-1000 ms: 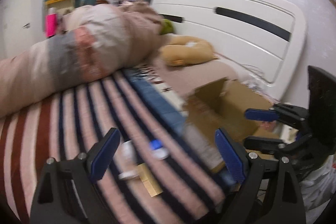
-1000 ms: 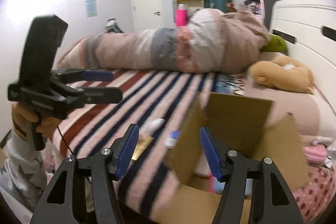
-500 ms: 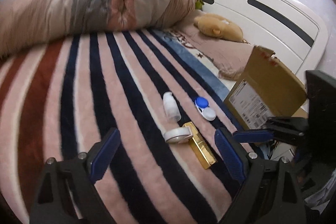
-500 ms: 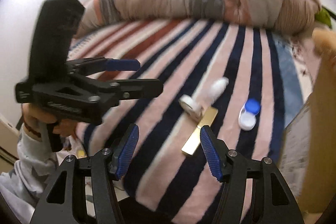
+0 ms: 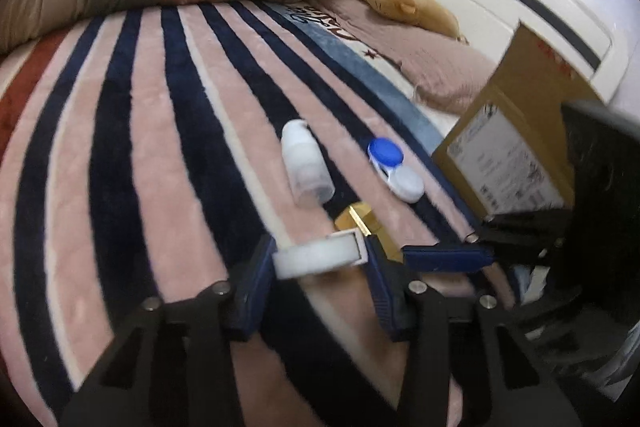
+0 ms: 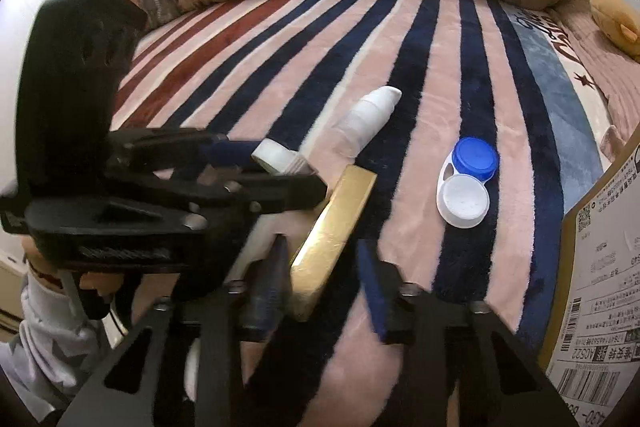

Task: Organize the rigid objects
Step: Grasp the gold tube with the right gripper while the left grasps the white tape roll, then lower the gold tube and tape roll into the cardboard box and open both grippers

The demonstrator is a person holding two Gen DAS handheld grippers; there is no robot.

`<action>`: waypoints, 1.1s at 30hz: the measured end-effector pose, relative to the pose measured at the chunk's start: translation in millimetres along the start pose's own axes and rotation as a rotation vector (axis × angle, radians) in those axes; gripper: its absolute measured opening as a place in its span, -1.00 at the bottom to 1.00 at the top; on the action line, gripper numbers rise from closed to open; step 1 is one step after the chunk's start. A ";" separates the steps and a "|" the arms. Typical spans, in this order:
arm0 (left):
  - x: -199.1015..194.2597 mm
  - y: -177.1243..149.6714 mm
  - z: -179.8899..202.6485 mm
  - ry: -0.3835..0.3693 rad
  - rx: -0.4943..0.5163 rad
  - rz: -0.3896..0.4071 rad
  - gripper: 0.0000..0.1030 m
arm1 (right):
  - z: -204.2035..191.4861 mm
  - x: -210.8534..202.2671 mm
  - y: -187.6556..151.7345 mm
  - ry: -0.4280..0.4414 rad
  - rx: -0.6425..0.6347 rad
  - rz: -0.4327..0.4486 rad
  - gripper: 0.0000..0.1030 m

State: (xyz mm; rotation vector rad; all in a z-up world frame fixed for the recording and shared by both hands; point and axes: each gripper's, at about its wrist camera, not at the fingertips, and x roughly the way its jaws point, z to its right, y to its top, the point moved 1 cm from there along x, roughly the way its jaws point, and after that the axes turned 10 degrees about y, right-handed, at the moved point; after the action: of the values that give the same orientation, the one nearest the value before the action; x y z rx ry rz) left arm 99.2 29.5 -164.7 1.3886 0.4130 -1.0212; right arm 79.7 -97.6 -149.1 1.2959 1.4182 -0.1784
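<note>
A white shipping label (image 6: 604,287) on the side of the cardboard box (image 6: 560,307) bore barcodes, a QR code and the printed code "A0522", seen upside down. Its smaller print was too fine to read. Script lettering on the bedsheet (image 6: 536,27) stayed illegible.

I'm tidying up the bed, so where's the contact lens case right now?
The contact lens case lies on the striped blanket, right of the gold bar and just left of the cardboard box, below the white bottle.
</note>
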 end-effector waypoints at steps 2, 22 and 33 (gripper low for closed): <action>-8.8 -7.3 3.1 0.032 0.038 0.008 -0.20 | -5.7 -2.4 -2.8 -0.020 -0.026 -0.010 -0.65; -30.4 -42.7 -6.3 0.198 0.082 0.027 -0.24 | -17.6 2.7 -12.0 -0.102 -0.112 -0.054 -0.74; -124.0 -22.8 28.7 0.268 0.126 0.178 -0.24 | -73.1 -81.6 -4.4 -0.043 -0.220 0.143 -0.74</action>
State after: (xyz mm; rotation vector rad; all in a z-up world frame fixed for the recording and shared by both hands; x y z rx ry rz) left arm 5.8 48.8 -77.4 1.6523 0.4181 -0.7275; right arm 11.1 -93.9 -63.6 1.1983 1.2655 0.0442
